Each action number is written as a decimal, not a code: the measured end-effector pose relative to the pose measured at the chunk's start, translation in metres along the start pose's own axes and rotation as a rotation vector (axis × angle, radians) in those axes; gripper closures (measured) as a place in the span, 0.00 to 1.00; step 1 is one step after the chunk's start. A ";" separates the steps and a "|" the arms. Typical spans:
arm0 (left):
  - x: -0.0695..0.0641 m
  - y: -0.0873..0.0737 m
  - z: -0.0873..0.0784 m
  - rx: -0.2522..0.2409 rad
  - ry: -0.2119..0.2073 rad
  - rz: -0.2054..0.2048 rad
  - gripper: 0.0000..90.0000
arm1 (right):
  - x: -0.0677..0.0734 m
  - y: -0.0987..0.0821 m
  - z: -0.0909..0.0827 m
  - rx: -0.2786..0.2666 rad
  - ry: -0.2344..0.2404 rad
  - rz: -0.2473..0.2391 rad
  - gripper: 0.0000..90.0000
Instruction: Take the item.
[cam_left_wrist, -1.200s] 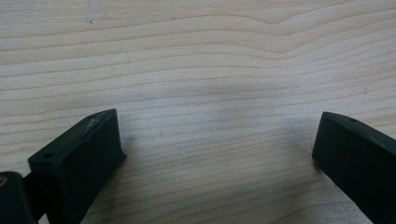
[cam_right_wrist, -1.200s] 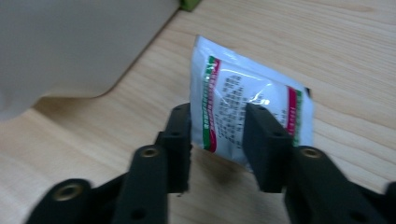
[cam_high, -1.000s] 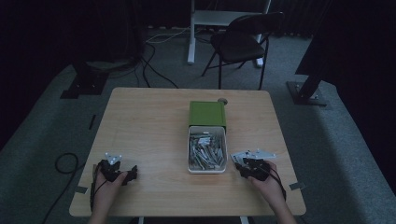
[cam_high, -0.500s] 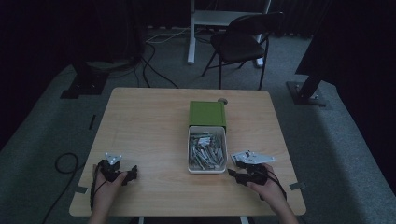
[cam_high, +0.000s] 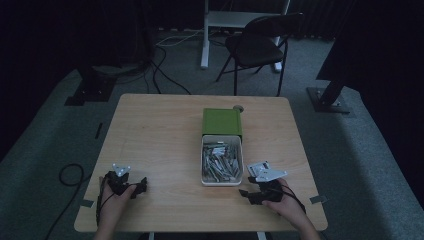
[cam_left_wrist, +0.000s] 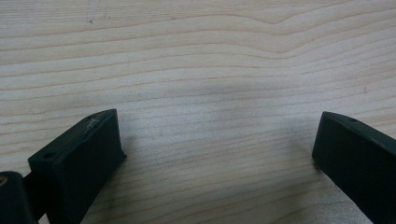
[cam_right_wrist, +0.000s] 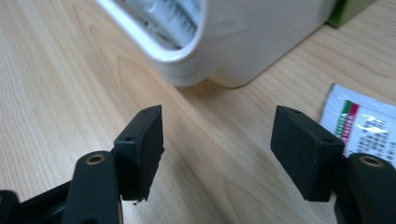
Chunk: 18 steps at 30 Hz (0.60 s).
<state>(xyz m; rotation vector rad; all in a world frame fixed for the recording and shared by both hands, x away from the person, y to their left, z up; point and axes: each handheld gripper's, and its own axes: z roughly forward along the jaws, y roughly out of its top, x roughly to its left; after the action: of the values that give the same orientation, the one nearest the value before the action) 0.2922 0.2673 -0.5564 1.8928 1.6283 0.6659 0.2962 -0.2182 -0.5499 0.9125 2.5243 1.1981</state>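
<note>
One sachet (cam_right_wrist: 362, 126) lies loose on the desk (cam_high: 155, 135) at 5 o'clock of the white tray (cam_high: 222, 182); right tongs (cam_high: 248, 194) just opened, empty. Left tongs (cam_high: 141, 183) released, idle. Many sachets remain in tray.

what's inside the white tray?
The white tray holds a loose pile of small flat packets, silvery with printed labels, lying every which way. The upper ones cover the lower ones and the tray's floor. Its far end meets the green box.
</note>
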 end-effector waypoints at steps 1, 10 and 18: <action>0.000 0.000 0.000 0.001 0.000 0.000 0.02 | 0.000 0.000 0.001 0.000 0.004 -0.004 0.37; -0.003 0.000 0.000 -0.001 -0.058 0.063 0.02 | 0.001 -0.005 0.007 0.018 0.008 -0.027 0.35; -0.014 -0.002 -0.002 -0.004 -0.163 0.173 0.03 | 0.000 -0.005 0.010 0.024 0.014 -0.008 0.15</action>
<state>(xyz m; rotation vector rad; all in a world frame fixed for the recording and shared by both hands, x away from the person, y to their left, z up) 0.2874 0.2540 -0.5565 2.0448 1.3728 0.5664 0.2983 -0.2148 -0.5602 0.9019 2.5559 1.1792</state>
